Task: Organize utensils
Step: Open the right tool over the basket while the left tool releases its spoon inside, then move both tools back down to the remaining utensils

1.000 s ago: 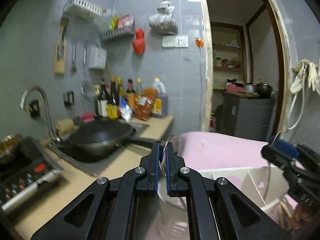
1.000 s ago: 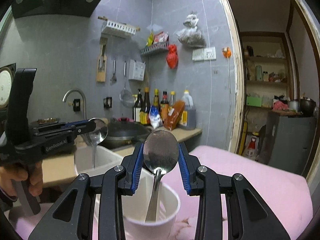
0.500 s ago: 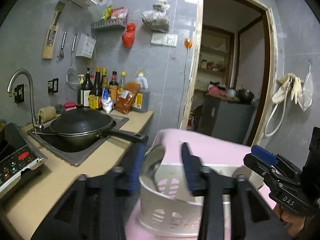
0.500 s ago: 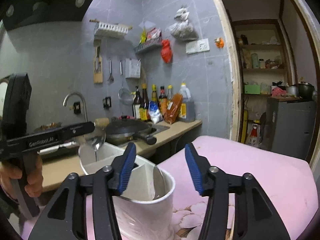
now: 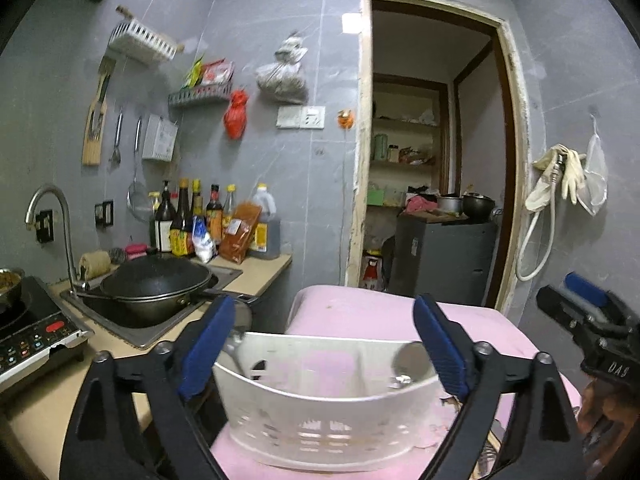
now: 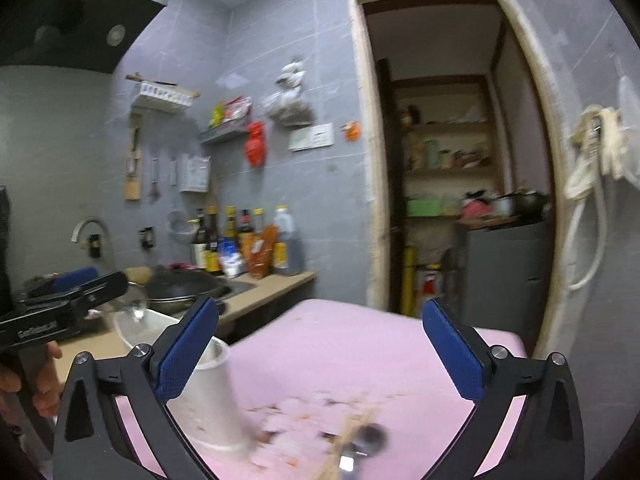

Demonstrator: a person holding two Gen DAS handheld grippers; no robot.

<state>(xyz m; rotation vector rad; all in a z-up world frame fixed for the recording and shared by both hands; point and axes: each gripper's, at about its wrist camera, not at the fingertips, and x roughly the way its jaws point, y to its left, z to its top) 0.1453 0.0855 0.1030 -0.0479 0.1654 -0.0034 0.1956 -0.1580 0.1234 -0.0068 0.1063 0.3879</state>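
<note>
Left wrist view: the left hand-held gripper (image 5: 323, 342) fills the lower half of the frame, its jaws spread wide after having just been opening, with nothing pressed between the blue pads (image 5: 206, 346). Between and beyond them, at lower centre, a white slotted utensil holder (image 5: 324, 416) stands on the pink tabletop (image 5: 360, 312). One spoon (image 5: 408, 364) shows its bowl above the holder's rim at the right, and a second spoon (image 5: 236, 334) sits at the holder's left end, just beside the left pad. At the right edge the right hand-held gripper (image 5: 584, 312) juts in. A black wok (image 5: 156, 284) rests in the sink at centre left.

Right wrist view: the right hand-held gripper (image 6: 320, 344) also stands wide apart, its jaws having just been opening, gripping nothing. The white holder (image 6: 208, 396) is at lower left, partly behind the left pad. Blurred chopsticks (image 6: 348, 436) and a spoon (image 6: 370, 438) lie on the pink tabletop (image 6: 340, 340) at bottom centre. The left hand-held gripper (image 6: 80, 292) enters from the left edge, held by a hand (image 6: 24, 384).
</note>
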